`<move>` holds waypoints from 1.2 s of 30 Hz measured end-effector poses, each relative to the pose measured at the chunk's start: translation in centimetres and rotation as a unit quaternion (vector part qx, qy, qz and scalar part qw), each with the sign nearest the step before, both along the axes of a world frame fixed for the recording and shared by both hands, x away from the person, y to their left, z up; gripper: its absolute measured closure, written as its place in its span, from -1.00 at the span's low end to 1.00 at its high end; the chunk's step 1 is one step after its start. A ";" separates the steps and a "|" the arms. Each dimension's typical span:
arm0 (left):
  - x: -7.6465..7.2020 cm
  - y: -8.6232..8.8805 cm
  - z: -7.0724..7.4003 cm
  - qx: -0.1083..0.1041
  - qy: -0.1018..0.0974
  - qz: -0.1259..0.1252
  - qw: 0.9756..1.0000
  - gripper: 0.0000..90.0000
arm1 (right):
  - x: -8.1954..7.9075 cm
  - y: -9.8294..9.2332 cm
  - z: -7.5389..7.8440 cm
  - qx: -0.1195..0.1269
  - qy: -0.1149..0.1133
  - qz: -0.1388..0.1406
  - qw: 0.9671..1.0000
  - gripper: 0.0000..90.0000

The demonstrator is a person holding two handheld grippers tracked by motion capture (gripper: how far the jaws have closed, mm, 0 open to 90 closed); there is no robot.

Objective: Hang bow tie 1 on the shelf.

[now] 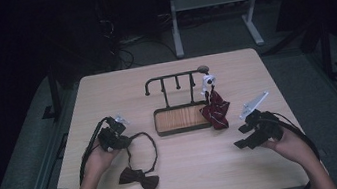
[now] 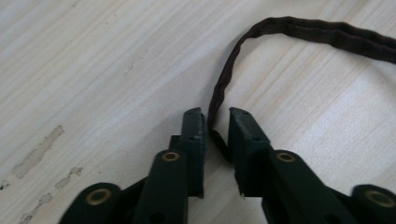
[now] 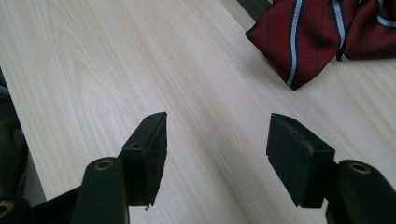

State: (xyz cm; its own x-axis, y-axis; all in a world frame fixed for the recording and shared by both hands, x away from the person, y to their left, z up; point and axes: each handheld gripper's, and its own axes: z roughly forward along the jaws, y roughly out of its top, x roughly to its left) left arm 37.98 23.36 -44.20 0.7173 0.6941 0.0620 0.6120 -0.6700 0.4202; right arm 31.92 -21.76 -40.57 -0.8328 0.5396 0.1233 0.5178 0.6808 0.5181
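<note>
While strap [image 2: 219,93] lies between—left tongs [image 2: 217,126] unclosed.

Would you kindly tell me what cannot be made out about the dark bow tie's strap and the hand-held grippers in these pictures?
- Dark brown fabric strap, left gripper view: whether the left hand-held gripper already pinches it; a narrow gap shows, and the jaws hide the strap's lower end.
- Dark brown bow tie, high view: its clasp is too small and dim.
- Red striped tie, right gripper view: cut off by the top edge.
- Right hand-held gripper, high view: the jaw gap is too small to tell.
</note>
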 end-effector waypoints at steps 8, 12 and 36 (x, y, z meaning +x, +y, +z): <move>0.1 0.0 0.0 -0.003 0.006 -0.001 1.000 0.92 | -0.2 0.1 0.3 0.001 -0.009 -0.001 1.000 -0.14; 0.0 0.0 0.0 -0.011 0.011 -0.005 1.000 0.99 | 0.0 -0.2 0.3 0.005 -0.007 -0.004 1.000 -0.15; -2.1 0.3 4.2 -0.041 -0.013 -0.043 0.998 0.99 | 0.0 -0.6 0.0 0.009 0.002 -0.011 1.000 -0.17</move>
State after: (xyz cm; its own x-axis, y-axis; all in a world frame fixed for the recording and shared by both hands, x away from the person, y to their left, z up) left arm 35.84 23.70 -39.96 0.7728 0.6341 0.0266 0.5428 -0.6820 0.4901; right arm 31.95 -22.38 -40.56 -0.8201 0.5558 0.1362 0.5347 0.6595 0.5283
